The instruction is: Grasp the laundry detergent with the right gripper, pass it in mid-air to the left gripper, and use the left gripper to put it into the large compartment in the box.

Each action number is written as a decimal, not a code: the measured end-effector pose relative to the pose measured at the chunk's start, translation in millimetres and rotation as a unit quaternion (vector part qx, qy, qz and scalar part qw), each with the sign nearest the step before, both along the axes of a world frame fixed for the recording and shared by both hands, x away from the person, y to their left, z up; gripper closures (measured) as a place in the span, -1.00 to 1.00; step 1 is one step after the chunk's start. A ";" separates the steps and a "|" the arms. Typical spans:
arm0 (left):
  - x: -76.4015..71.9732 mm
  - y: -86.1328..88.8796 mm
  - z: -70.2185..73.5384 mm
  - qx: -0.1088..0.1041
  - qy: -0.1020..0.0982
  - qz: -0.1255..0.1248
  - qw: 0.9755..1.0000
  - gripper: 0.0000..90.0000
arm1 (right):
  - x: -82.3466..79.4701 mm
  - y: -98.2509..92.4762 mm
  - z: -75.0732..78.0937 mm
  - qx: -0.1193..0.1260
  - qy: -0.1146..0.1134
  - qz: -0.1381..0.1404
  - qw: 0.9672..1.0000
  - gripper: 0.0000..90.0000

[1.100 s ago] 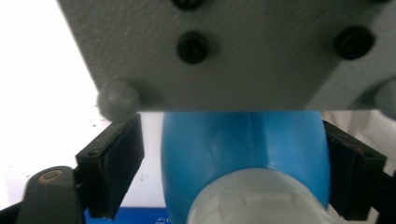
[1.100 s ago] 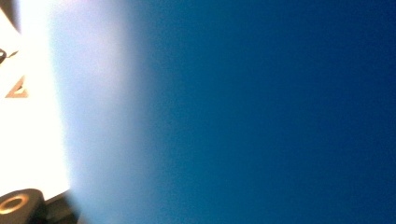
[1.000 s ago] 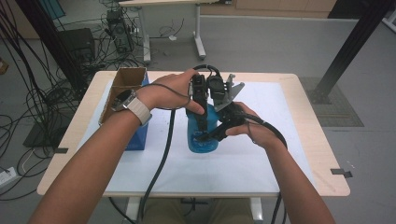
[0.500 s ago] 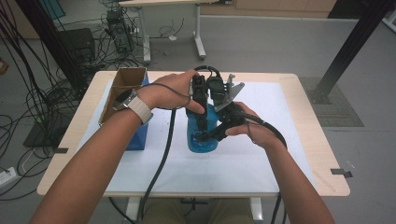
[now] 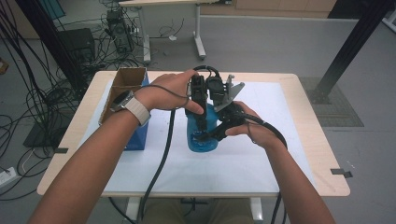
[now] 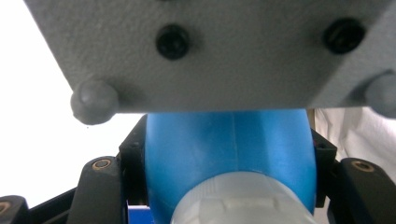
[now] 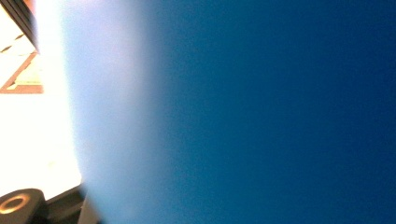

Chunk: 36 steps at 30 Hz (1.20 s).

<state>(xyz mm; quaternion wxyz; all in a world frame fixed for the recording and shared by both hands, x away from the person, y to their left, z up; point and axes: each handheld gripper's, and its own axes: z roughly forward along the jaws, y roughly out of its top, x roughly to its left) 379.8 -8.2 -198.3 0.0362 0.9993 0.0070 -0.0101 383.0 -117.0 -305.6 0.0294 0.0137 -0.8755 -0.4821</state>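
Two grippers clamped one blue bottle (image 5: pixel 201 135) mid-table: right gripper (image 5: pixel 223 131) gripped its body, left gripper (image 5: pixel 200 122) had just closed around the cap end. Risk: twisting could slip the smooth plastic or tip it. Cardboard box (image 5: pixel 122 88) sat beyond.

A translucent blue plastic bottle (image 5: pixel 201 135) stands upright near the middle of the white-covered table (image 5: pixel 280 154), slightly toward the far edge. Its pale, ribbed cap (image 6: pixel 238 205) sits on top, and its shoulders are rounded.
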 end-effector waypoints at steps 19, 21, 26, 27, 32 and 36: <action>-4.6 0.4 2.7 0.000 -0.007 0.003 1.000 -0.16 | -3.2 1.4 4.6 -0.009 -0.011 0.003 1.000 -0.03; -4.9 0.5 3.5 -0.001 -0.006 0.003 1.000 -0.16 | -3.5 1.4 5.1 -0.008 -0.010 0.002 1.000 -0.03; -5.5 1.4 5.2 -0.006 -0.008 0.005 1.000 -0.15 | -3.7 1.6 7.4 -0.009 -0.013 0.003 1.000 -0.03; -5.7 1.4 5.4 -0.005 -0.010 0.005 1.000 -0.15 | -3.6 1.6 7.6 -0.009 -0.013 0.003 1.000 -0.03; -5.9 2.2 5.7 -0.007 -0.012 0.005 1.000 -0.16 | -3.3 2.4 8.6 -0.012 -0.015 0.003 1.000 -0.03; -5.6 3.1 5.9 -0.008 -0.012 0.006 1.000 -0.16 | -2.9 3.1 8.9 -0.012 -0.015 0.003 1.000 -0.03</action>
